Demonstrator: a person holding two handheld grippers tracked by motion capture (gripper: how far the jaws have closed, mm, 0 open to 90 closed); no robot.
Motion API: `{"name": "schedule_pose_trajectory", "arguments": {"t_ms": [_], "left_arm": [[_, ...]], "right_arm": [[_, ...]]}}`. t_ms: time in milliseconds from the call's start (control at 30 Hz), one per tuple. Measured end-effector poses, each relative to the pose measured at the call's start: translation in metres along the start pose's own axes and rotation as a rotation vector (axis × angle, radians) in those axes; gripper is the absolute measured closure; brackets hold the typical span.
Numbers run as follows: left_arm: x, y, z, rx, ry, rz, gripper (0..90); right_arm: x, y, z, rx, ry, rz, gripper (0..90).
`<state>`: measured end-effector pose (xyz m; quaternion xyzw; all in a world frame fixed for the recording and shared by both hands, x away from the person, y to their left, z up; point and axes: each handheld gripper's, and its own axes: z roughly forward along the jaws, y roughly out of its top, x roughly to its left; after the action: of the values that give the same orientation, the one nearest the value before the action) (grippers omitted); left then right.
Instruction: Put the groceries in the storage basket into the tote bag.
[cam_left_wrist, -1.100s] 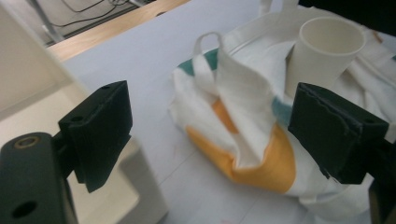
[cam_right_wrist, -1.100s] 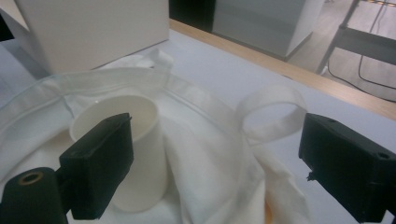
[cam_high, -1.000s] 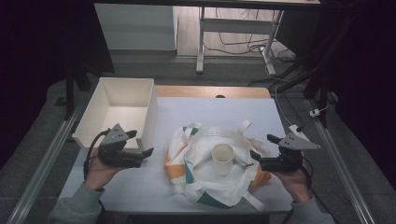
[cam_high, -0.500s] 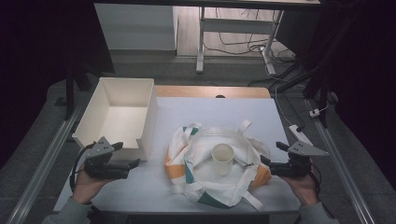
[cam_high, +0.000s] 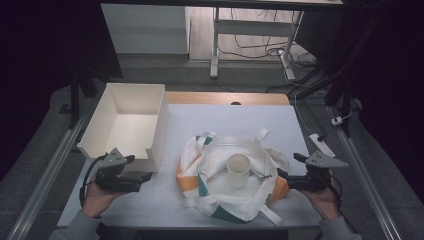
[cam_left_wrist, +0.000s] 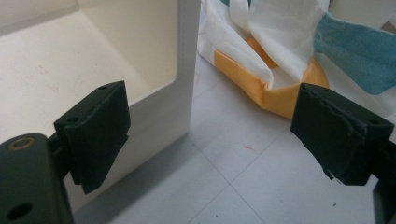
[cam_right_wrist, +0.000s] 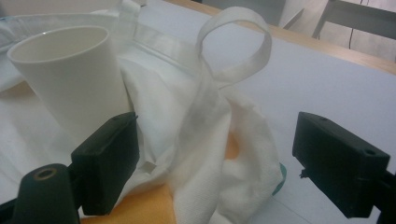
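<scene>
In the high view, a white desk (cam_high: 240, 120) with a wooden far edge is seen. A crumpled white fabric bag with orange and teal patches (cam_high: 220, 195) is spread on the middle of the desk, toward the near side. A white paper cup (cam_high: 238, 169) is placed upright on top of the bag, about in its middle. A white rectangular open box (cam_high: 127, 125) is set on the left part of the desk, and its near right corner is close to the left edge of the bag. The left gripper (cam_high: 145, 177) is held by the left hand (cam_high: 97, 197) over the near left part of the desk, just in front of the box, and it is pointed to the right, toward the bag. The right gripper (cam_high: 280, 174) is held by the right hand (cam_high: 322, 197) at the right edge of the bag, and it is pointed to the left, toward the cup. White straps of the bag are seen at its far side and at its near right corner.

In the left gripper view, the left gripper (cam_left_wrist: 210, 135) is seen with its jaws wide apart and nothing between them. The corner of the box (cam_left_wrist: 184, 65) stands near the left jaw, and the orange hem of the bag (cam_left_wrist: 275, 95) lies behind on the desk.

In the right gripper view, the right gripper (cam_right_wrist: 215, 163) is also spread wide, and nothing is clamped. Bunched white cloth of the bag (cam_right_wrist: 219, 154) lies between the jaws. The cup (cam_right_wrist: 70, 77) stands upright behind the left jaw, and a white strap loop (cam_right_wrist: 236, 42) rises behind the cloth.
</scene>
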<state>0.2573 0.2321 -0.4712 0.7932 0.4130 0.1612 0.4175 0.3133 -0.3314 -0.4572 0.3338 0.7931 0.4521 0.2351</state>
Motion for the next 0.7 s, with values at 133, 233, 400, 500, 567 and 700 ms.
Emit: {"name": "schedule_pose_trajectory", "arguments": {"t_ms": [133, 233, 400, 500, 567, 700], "left_arm": [[-0.0001, 0.0001, 0.0003, -0.001, -0.001, 0.001, 12.4], [-0.0001, -0.0001, 0.0001, -0.002, -0.001, 0.001, 12.4], [-0.0005, -0.0004, 0.0007, 0.001, -0.001, 0.001, 12.4], [-0.0012, -0.0005, 0.0005, -0.001, -0.002, 0.004, 12.4], [-0.0019, -0.0005, -0.0002, -0.003, -0.002, 0.006, 12.4], [-0.0043, -0.0007, -0.0023, -0.013, -0.003, 0.009, 12.5]], "right_arm": [[0.0008, 0.0006, 0.0004, -0.001, 0.001, -0.004, 15.1], [0.0009, 0.0007, 0.0001, -0.001, 0.001, -0.006, 15.1], [0.0007, 0.0006, 0.0002, -0.001, 0.002, -0.006, 15.1], [0.0011, 0.0002, 0.0007, 0.002, 0.003, -0.007, 15.1], [0.0014, 0.0001, 0.0013, 0.004, 0.004, -0.007, 15.2], [0.0019, -0.0001, 0.0019, 0.010, 0.004, -0.013, 15.3]]}}
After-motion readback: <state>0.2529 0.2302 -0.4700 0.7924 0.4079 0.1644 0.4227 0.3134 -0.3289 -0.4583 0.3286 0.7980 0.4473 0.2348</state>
